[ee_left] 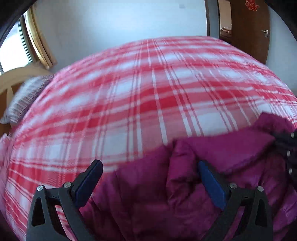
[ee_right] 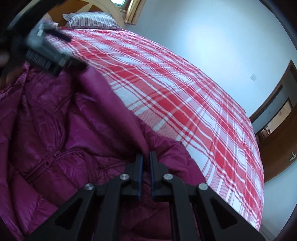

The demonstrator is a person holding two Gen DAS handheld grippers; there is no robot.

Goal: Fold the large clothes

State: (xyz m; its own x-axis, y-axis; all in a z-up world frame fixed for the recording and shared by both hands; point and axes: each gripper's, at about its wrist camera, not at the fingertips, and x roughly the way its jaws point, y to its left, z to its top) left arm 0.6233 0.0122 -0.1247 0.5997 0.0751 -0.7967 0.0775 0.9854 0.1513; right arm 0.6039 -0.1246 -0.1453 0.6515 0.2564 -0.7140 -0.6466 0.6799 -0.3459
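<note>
Magenta quilted puffer jacket (ee_right: 55,129) lies rumpled on a red-and-white plaid bedspread (ee_right: 185,103), at the near edge of the bed. We see its zipper running diagonally in the right wrist view. Our right gripper (ee_right: 146,157) has its fingers drawn close together, pinching a raised fold of the jacket's shiny fabric between the blue pads. Our left gripper (ee_left: 148,172) stands with its fingers spread wide, nothing between them; one finger (ee_left: 92,176) sits over the plaid, the other over the jacket beside an upright pleat of cloth. The left wrist view is motion-blurred. We note a striped pillow (ee_right: 92,20) at the head of the bed against a pale wooden headboard (ee_right: 111,9), a curtained window (ee_left: 22,42), a white wall (ee_right: 213,37), and a brown wooden door (ee_left: 246,27) beyond the bed's far corner.
</note>
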